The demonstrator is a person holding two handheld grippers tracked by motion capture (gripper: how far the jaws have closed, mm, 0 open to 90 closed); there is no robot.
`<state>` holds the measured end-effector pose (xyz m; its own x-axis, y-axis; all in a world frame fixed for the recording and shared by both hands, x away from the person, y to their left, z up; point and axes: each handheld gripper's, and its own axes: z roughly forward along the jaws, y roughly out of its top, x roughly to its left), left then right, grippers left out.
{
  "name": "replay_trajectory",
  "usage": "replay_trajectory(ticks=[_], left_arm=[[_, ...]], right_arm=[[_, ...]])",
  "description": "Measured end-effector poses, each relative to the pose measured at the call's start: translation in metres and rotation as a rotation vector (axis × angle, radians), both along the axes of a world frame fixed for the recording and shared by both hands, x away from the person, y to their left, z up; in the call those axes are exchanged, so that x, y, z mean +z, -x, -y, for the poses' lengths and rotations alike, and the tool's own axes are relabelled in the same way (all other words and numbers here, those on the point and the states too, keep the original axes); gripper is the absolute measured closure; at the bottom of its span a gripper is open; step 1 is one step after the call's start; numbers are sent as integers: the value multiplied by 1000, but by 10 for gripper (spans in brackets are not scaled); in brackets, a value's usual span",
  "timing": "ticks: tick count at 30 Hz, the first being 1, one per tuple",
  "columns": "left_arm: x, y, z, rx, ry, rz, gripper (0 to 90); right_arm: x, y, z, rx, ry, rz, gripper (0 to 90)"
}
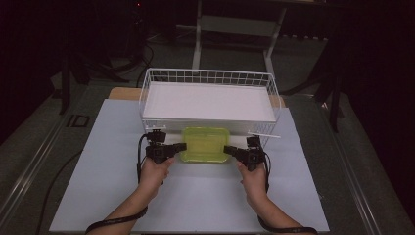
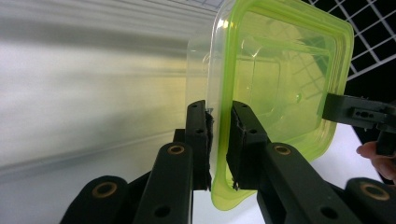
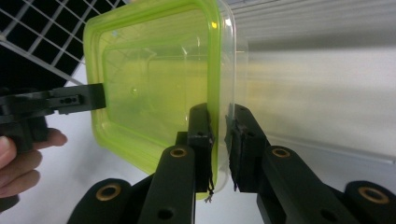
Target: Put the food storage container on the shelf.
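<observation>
A clear plastic container with a yellow-green lid hangs just in front of the wire basket, held level between both grippers. My left gripper is shut on the rim at its left side, and my right gripper is shut on the rim at its right side. In the left gripper view my left gripper pinches the lid's edge, with the container seen edge-on and the other gripper's jaw tip at its far side. The right gripper view mirrors this: my right gripper clamps the container by its rim.
A white wire basket holding a flat white board stands right behind the container, on a pale tabletop. Dark floor, cables and table legs lie beyond. Basket mesh shows past the container.
</observation>
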<state>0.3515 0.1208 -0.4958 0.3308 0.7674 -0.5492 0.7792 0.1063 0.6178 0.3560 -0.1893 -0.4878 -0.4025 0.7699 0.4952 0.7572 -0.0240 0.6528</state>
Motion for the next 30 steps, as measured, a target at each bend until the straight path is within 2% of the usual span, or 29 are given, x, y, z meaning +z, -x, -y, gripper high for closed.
replay_trajectory(ticks=[7, 12, 17, 19, 23, 26, 27, 29, 30], left_arm=[[-10, -8, 0, 17, 7, 3, 799], [-14, -13, 1, 21, 17, 3, 798], [-13, -17, 2, 11, 15, 4, 798], [-13, -17, 5, 17, 10, 21, 788], [-16, -18, 8, 25, 4, 51, 749], [-20, -20, 8, 28, 8, 53, 723], [-20, -20, 8, 30, 5, 58, 716], [-20, -20, 10, 36, -14, 72, 698], [-20, -20, 10, 35, -23, 81, 676]], right_arm=[[-6, -8, -3, -18, 16, 12, 802], [-11, -13, -2, -29, 16, 0, 801], [-15, -17, 2, -38, -13, -24, 798], [-17, -19, 3, -44, -27, -38, 790], [-18, -19, 1, -52, 5, 1, 752], [-15, -19, -4, -62, 80, 57, 735], [-15, -20, -4, -65, 88, 71, 732], [-15, -21, -4, -71, 86, 69, 727], [-17, -23, -4, -65, 87, 89, 715]])
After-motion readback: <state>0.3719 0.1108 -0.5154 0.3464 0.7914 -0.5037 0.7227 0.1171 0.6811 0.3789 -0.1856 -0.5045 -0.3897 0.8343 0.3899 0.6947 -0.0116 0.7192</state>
